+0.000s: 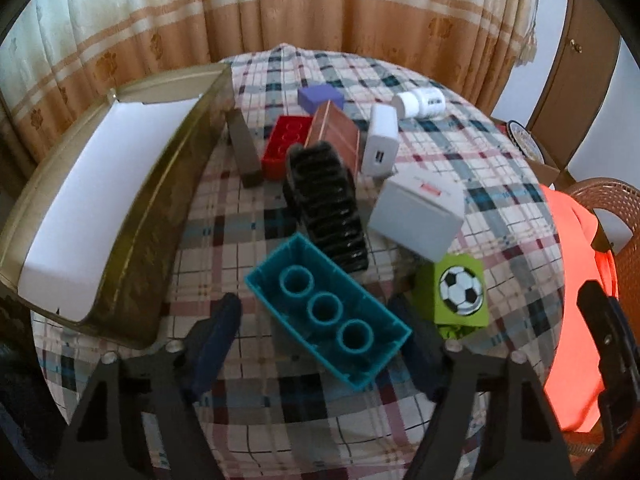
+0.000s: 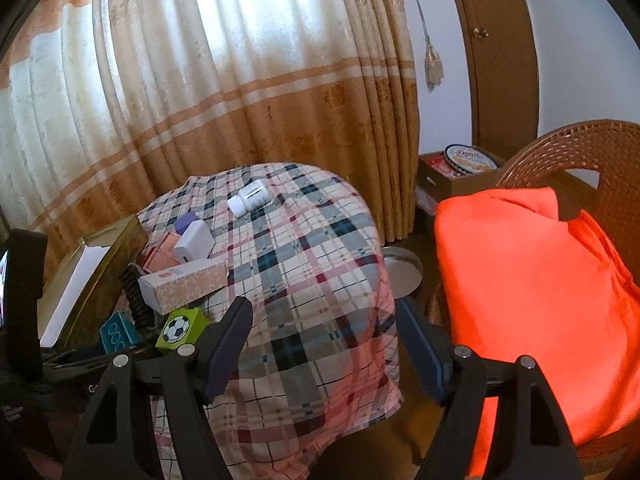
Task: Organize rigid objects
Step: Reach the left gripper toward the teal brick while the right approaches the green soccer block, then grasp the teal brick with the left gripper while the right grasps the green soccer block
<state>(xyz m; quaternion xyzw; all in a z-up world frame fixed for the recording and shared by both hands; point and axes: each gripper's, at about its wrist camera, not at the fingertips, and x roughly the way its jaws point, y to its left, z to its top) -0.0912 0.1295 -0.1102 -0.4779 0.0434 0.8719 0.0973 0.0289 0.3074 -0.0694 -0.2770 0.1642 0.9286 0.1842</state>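
Note:
In the left wrist view my left gripper (image 1: 320,316) is open, its fingers on either side of a teal hollow brick (image 1: 326,312) lying on the plaid table, not closed on it. Beyond it lie a black ribbed tray (image 1: 326,204), a grey box (image 1: 418,210), a green soccer-ball block (image 1: 456,292), a red brick (image 1: 284,144), a brown brick block (image 1: 334,136), a white charger (image 1: 380,140), a purple block (image 1: 320,96) and a white bottle (image 1: 420,102). A gold box (image 1: 92,208) with a white lining stands at the left. My right gripper (image 2: 324,320) is open and empty above the table's near right side.
A dark brown bar (image 1: 244,150) lies beside the gold box. An orange cushion (image 2: 532,292) rests on a wicker chair (image 2: 560,152) to the right of the table. A round metal lid (image 2: 402,274) lies low between them. Curtains hang behind the table.

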